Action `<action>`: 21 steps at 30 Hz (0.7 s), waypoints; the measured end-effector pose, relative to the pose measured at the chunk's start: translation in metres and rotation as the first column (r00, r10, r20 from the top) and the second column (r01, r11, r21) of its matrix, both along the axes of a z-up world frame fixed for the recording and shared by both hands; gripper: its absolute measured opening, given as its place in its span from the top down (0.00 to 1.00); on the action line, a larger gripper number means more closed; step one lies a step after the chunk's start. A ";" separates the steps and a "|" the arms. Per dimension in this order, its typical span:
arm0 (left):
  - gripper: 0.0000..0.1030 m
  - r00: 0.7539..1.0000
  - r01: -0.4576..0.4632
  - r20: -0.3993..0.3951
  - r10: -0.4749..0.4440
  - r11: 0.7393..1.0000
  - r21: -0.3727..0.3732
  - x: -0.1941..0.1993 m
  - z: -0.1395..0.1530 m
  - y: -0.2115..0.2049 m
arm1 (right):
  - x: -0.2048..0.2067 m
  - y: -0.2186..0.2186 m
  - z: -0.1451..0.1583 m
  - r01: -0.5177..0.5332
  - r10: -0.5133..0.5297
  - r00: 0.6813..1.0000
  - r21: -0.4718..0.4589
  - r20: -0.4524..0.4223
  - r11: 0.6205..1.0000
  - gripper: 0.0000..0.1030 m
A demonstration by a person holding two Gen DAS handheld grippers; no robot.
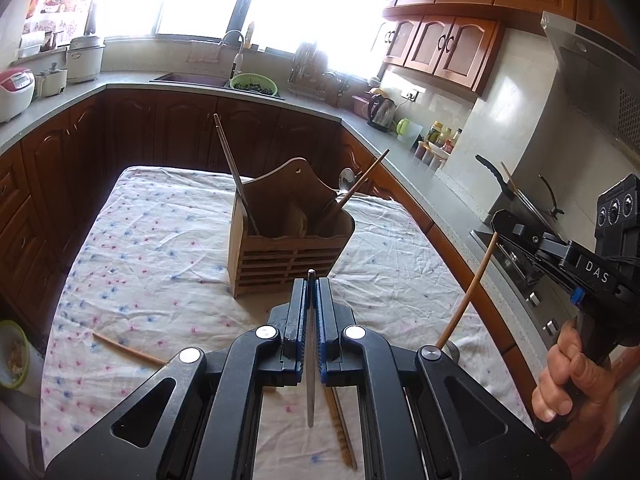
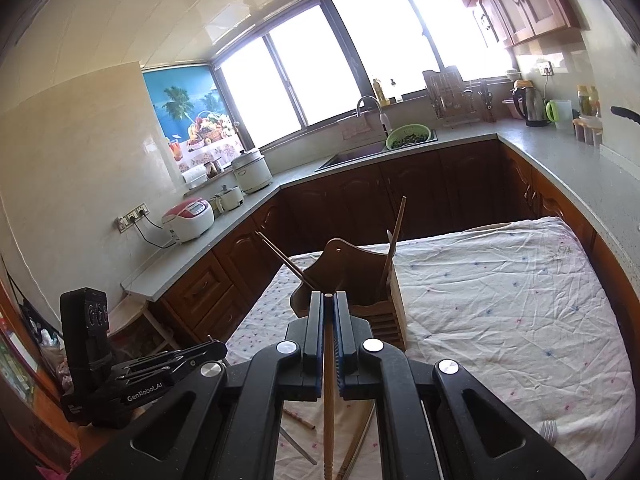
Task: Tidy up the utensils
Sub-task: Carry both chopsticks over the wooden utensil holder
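A wooden utensil holder [image 1: 286,236] stands on the cloth-covered table [image 1: 160,248]; it also shows in the right wrist view [image 2: 360,280]. Chopsticks and a metal spoon [image 1: 346,180] lean in its compartments. My left gripper [image 1: 311,284] is shut on a thin metal utensil [image 1: 310,360], held above the table just before the holder. My right gripper [image 2: 328,298] is shut on a wooden chopstick [image 2: 328,392], raised to the right of the holder; that chopstick also shows in the left wrist view [image 1: 468,292]. Loose chopsticks [image 1: 128,350] and a fork [image 2: 549,432] lie on the cloth.
Kitchen counters with dark wood cabinets wrap around the table. A sink with a green colander [image 1: 253,83], rice cookers [image 1: 14,92], a kettle [image 1: 382,110] and a stove [image 1: 516,264] sit on them. A bowl [image 1: 12,354] shows at the far left.
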State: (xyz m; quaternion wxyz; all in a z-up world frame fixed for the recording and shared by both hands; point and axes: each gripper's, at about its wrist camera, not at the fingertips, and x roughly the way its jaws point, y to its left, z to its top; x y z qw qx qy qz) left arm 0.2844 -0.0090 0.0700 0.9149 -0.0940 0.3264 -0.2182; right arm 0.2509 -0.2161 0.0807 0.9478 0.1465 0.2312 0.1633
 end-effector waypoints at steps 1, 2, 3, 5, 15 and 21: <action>0.97 1.000 -0.001 0.003 0.001 1.000 -0.002 0.000 0.001 0.001 | 0.000 0.000 0.000 0.000 0.000 1.000 0.000 0.002 1.000 0.96; 0.97 1.000 -0.002 0.006 0.002 1.000 -0.004 0.000 0.003 0.001 | 0.000 0.000 0.001 0.001 -0.001 1.000 0.001 0.004 1.000 0.96; 0.97 1.000 -0.003 0.009 0.003 1.000 -0.006 0.000 0.004 0.002 | 0.000 0.000 0.001 0.002 -0.002 1.000 0.001 0.006 1.000 0.96; 0.97 1.000 -0.005 0.014 0.005 1.000 -0.012 0.000 0.006 0.003 | 0.002 0.001 0.002 0.006 -0.006 1.000 0.002 0.009 1.000 0.96; 0.97 0.998 -0.025 0.050 0.026 0.999 -0.037 0.005 0.021 0.009 | 0.011 -0.001 0.003 0.027 -0.028 0.999 0.021 0.021 0.999 0.96; 0.97 0.994 -0.044 0.097 0.050 0.997 -0.062 0.016 0.040 0.015 | 0.022 -0.002 0.012 0.059 -0.060 0.997 0.032 0.057 0.998 0.96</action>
